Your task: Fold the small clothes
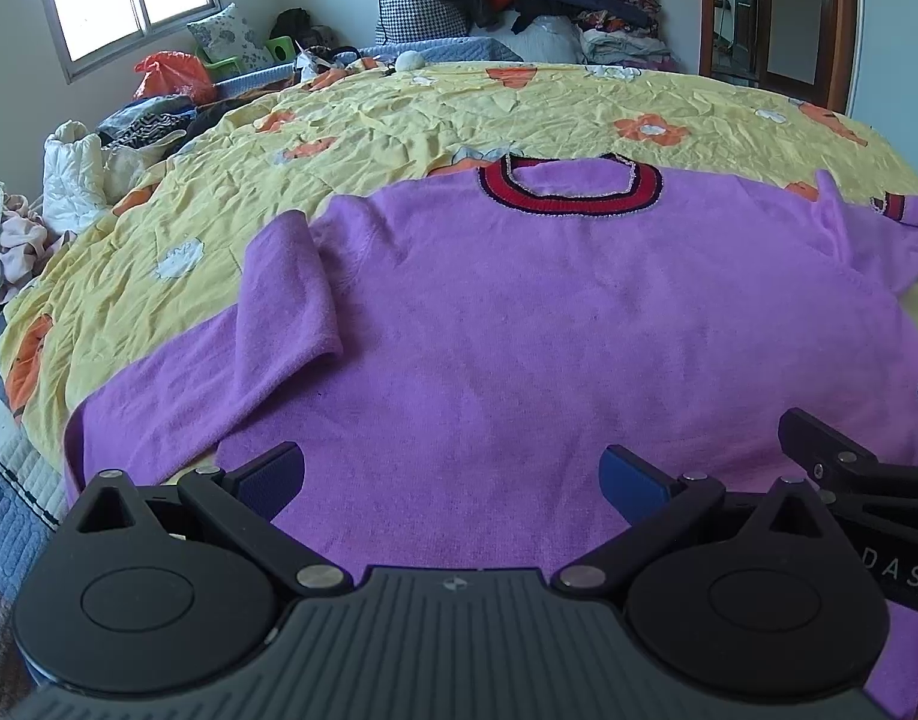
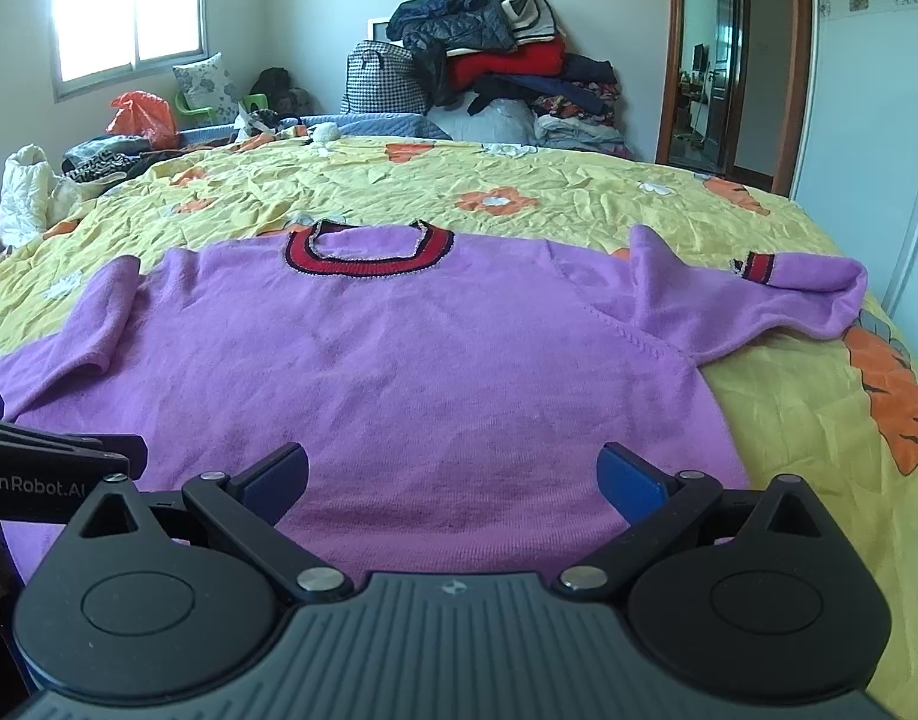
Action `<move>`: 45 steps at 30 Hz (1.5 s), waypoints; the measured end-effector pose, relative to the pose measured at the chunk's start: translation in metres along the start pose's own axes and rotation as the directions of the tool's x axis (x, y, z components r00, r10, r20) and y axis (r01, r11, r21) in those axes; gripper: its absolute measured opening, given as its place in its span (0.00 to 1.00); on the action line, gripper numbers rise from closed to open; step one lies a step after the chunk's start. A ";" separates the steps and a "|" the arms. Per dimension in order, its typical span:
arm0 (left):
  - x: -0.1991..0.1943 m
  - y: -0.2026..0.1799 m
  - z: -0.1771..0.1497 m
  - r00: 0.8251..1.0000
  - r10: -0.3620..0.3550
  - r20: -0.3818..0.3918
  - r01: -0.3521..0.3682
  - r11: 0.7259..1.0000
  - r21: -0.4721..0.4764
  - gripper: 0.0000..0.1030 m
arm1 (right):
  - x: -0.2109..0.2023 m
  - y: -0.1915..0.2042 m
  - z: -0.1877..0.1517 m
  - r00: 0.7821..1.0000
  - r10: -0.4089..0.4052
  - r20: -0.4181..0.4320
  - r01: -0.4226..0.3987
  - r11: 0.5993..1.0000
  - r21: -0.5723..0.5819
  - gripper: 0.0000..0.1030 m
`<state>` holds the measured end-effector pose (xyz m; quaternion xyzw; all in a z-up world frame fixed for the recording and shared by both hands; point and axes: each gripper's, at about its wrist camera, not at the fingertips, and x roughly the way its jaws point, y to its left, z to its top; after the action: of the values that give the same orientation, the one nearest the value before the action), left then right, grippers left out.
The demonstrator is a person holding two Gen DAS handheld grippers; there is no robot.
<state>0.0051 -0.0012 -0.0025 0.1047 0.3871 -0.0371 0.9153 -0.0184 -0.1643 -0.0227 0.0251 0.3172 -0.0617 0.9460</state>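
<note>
Since both the left gripper and right gripper hover spread wide with nothing pinched, the purple sweater lies flat just ahead of them. Looks soft, floppy knit, so I'd pinch a sleeve or hem edge.

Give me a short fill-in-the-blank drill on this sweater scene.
1. The sweater is ____ in colour.
2. Its collar is banded in black and ____.
3. It lies on a ____ bedspread printed with orange flowers.
4. Both the left gripper and right gripper have their jaws ____.

Answers: purple; red; yellow; open
</note>
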 end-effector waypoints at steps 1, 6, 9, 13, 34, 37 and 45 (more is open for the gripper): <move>0.001 0.001 0.000 1.000 -0.002 -0.002 0.002 1.000 -0.001 1.00 | 0.001 0.000 0.001 1.000 -0.001 0.000 0.001 1.000 -0.004 1.00; 0.008 0.003 0.004 1.000 0.000 -0.018 0.000 1.000 -0.004 1.00 | 0.008 0.003 0.007 1.000 0.001 0.003 -0.001 0.997 -0.071 1.00; 0.012 0.003 0.008 1.000 -0.006 -0.031 0.006 1.000 -0.008 1.00 | 0.012 0.007 0.011 0.999 -0.032 0.011 0.033 0.991 -0.129 1.00; 0.023 0.001 0.017 0.998 -0.023 -0.059 0.022 1.000 -0.013 1.00 | 0.020 0.005 0.018 0.998 -0.059 0.002 0.058 0.977 -0.203 1.00; 0.059 -0.046 0.073 0.995 -0.019 -0.097 0.025 0.998 0.059 1.00 | 0.056 -0.095 0.072 0.998 -0.037 -0.056 0.022 0.968 -0.249 1.00; 0.052 -0.048 0.071 0.999 -0.010 -0.038 0.012 0.999 0.046 1.00 | 0.044 -0.092 0.069 0.989 -0.110 0.099 0.135 0.943 -0.304 1.00; 0.043 -0.066 0.082 0.998 -0.056 -0.012 0.057 0.996 0.067 1.00 | 0.065 -0.196 0.094 0.994 0.064 0.092 -0.054 0.994 -0.099 1.00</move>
<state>0.0825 -0.0834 0.0116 0.1246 0.3932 -0.0755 0.9078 0.0634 -0.3734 0.0116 -0.0143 0.2734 -0.0194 0.9616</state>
